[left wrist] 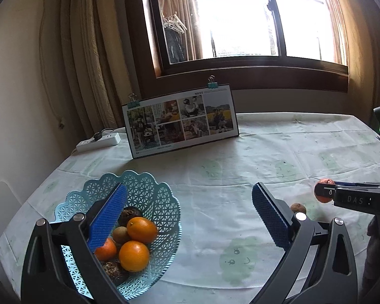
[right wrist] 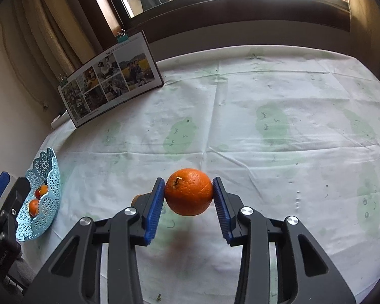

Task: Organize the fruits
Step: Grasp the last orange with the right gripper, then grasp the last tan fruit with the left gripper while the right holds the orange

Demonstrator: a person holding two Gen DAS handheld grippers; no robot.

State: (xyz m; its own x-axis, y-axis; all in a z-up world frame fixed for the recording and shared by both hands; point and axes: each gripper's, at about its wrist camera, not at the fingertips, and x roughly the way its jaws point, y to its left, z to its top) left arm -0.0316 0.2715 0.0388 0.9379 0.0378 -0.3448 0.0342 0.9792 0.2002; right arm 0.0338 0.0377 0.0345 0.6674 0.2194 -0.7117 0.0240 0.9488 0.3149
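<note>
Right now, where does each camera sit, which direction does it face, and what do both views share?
Left wrist: sits behind the open left gripper, facing the window across the table; its blue fingers show above the basket.
Right wrist: sits behind the right gripper, which clamps an orange off the cloth, facing the window.
Shared: basket, photo board, and the held orange.

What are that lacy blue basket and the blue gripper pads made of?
The basket looks like moulded plastic: pale blue, slightly glossy, with a regular cut-out lattice and scalloped rim. The pads holding the orange look like rubber, matte with fine ridges, though that is less certain.
</note>
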